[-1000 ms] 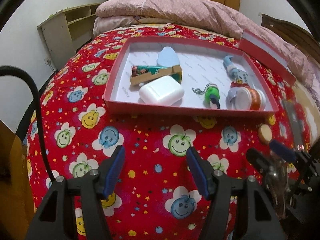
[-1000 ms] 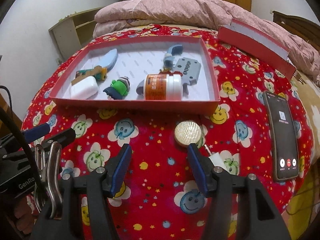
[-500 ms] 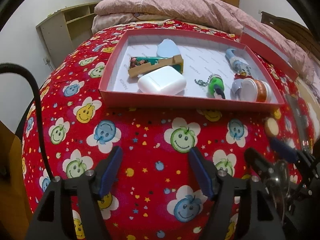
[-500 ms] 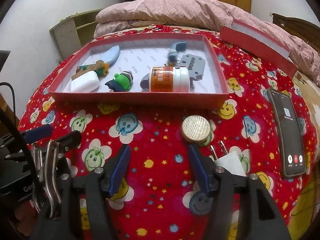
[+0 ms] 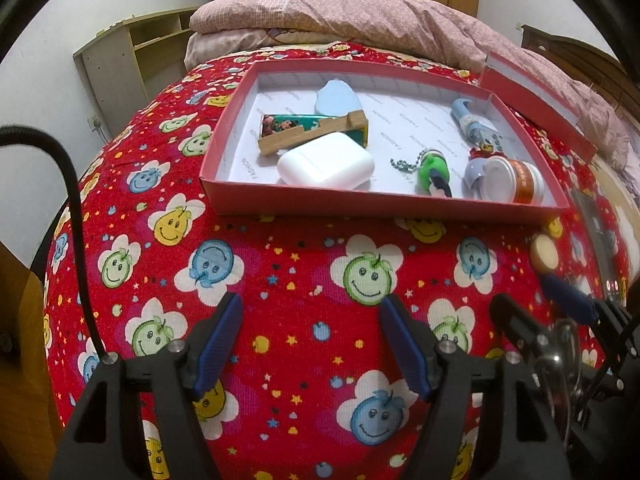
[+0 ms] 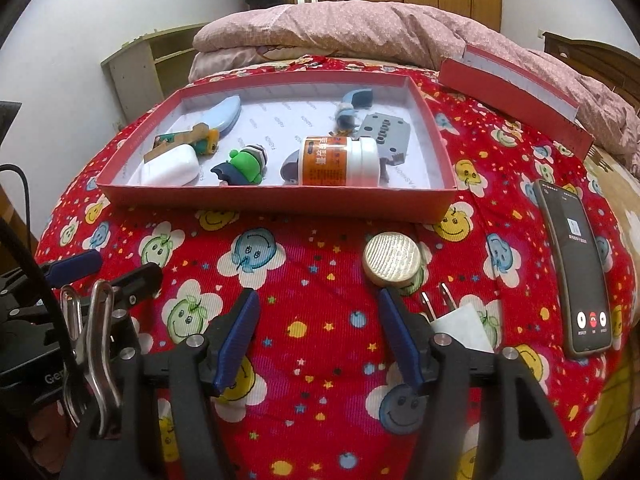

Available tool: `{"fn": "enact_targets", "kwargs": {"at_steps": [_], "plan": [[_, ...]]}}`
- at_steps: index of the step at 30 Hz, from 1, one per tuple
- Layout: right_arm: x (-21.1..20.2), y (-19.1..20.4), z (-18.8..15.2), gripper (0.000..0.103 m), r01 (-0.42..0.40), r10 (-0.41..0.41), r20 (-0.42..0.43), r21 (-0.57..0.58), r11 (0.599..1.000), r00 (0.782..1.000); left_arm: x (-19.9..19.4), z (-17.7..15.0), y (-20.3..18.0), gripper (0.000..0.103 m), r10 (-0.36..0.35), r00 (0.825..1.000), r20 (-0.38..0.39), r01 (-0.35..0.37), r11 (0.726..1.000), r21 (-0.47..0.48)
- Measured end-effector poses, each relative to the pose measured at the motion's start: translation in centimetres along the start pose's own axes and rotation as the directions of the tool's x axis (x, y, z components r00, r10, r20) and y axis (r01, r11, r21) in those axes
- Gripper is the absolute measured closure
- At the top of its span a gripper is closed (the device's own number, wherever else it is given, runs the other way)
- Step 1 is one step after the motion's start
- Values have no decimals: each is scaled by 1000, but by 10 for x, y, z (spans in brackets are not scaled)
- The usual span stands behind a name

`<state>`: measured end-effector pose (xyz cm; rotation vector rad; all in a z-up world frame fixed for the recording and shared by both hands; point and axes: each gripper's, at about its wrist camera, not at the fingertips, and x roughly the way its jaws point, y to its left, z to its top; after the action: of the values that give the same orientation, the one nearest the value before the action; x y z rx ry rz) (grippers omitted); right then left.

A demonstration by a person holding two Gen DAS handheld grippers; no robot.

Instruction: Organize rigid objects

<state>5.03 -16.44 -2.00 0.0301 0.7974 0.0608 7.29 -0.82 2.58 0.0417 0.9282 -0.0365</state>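
A shallow red box (image 5: 360, 204) sits on the smiley-print bedspread. It holds a white earbud case (image 5: 326, 162), a green keychain toy (image 5: 432, 168), an orange-and-white pill bottle (image 6: 340, 162), a grey block (image 6: 384, 130), a blue toy knife (image 6: 224, 114) and a wooden piece on a teal packet (image 5: 312, 128). In front of the box (image 6: 280, 200) lie a round gold tin (image 6: 392, 258) and a white plug charger (image 6: 460, 324). My left gripper (image 5: 311, 304) is open over bare bedspread. My right gripper (image 6: 318, 298) is open too, its right finger just left of the charger, below the tin.
A black phone (image 6: 576, 272) with a lit call screen lies at the right. The red box lid (image 6: 512, 80) leans against the pink quilt (image 6: 360, 36) behind. A wooden shelf unit (image 5: 132, 60) stands by the left wall.
Both grippers' jaws stand a little wider than a second ago. The charger shows more fully beside the right finger. Nothing in the box has moved.
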Motion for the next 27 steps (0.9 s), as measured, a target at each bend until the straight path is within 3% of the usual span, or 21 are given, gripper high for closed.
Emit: {"fn": "enact_targets", "kwargs": {"at_steps": [27], "plan": [[0,0,0,38,-1,0,6,6,1000,1000,1,-1,4,22,9,1000,-14,-9,1000,-18]]}}
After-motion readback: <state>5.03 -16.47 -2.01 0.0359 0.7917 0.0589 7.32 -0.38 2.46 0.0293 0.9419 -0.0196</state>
